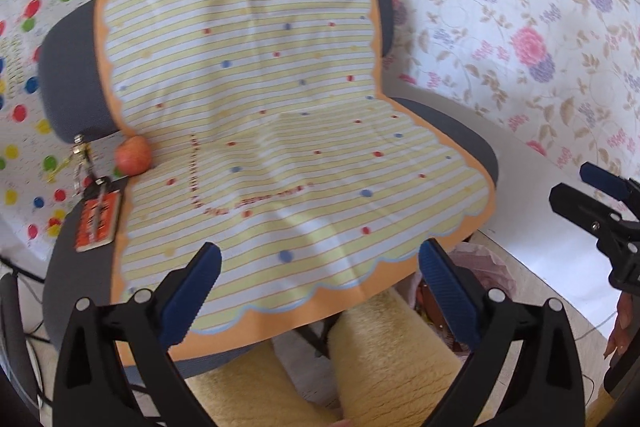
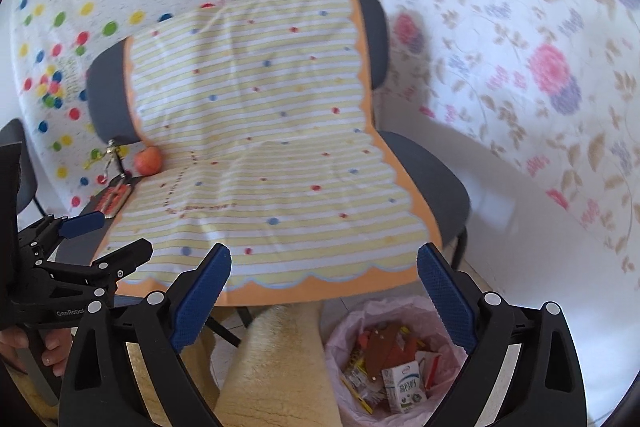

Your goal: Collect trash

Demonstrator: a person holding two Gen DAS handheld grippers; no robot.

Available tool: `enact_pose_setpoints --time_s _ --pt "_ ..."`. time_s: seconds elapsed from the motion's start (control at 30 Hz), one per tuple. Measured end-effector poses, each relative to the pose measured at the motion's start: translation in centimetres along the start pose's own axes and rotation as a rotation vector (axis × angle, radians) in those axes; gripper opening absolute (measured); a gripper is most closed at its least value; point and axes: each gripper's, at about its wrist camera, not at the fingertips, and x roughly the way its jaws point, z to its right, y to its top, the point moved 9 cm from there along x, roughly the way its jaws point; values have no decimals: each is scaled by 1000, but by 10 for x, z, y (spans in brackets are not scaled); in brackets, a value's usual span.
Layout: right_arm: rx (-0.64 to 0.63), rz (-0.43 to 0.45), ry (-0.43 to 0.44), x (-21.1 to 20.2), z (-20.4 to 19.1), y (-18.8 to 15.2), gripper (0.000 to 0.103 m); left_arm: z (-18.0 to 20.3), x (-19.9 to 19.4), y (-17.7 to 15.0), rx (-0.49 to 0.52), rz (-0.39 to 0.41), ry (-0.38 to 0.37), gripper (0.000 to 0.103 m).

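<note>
A grey chair [image 1: 68, 75] carries a yellow striped cloth [image 1: 260, 107] with dots. A trash bin with a pink liner [image 2: 352, 319] stands on the floor under the chair's front right; it holds wrappers and a small milk carton [image 2: 404, 383]. Its liner also shows in the left wrist view [image 1: 488, 267]. My left gripper [image 1: 320, 291] is open and empty, in front of the seat edge. My right gripper [image 2: 324, 295] is open and empty, above the bin and near the seat's front edge. No loose trash shows on the cloth.
An apple [image 1: 133, 155] sits at the seat's back left, next to a key bunch [image 1: 82, 163] and an orange card tag [image 1: 98, 217]. The apple also shows in the right wrist view [image 2: 148, 159]. The person's legs in cream fleece [image 2: 280, 367] are below. Patterned sheets cover the walls.
</note>
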Motion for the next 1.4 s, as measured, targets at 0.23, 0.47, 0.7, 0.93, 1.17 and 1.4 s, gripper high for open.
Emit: enact_pose_setpoints --time_s 0.23,0.47,0.7,0.93,1.17,1.4 --pt "-53 44 18 -6 -27 17 93 -54 -20 -19 -86 -5 125 96" --pt "-42 32 15 -13 -28 17 93 -85 -38 -27 -151 -3 175 96" --pt "-39 35 1 -19 -24 16 93 -82 -40 -23 -145 8 161 96" --pt "-33 35 -9 -19 -18 15 93 -76 -42 -19 -136 18 150 96" --pt "-32 25 0 -15 -18 13 93 -74 -41 -18 -139 15 152 96" --pt "-28 16 -3 -12 -18 11 93 -72 -40 -20 -140 10 154 96"
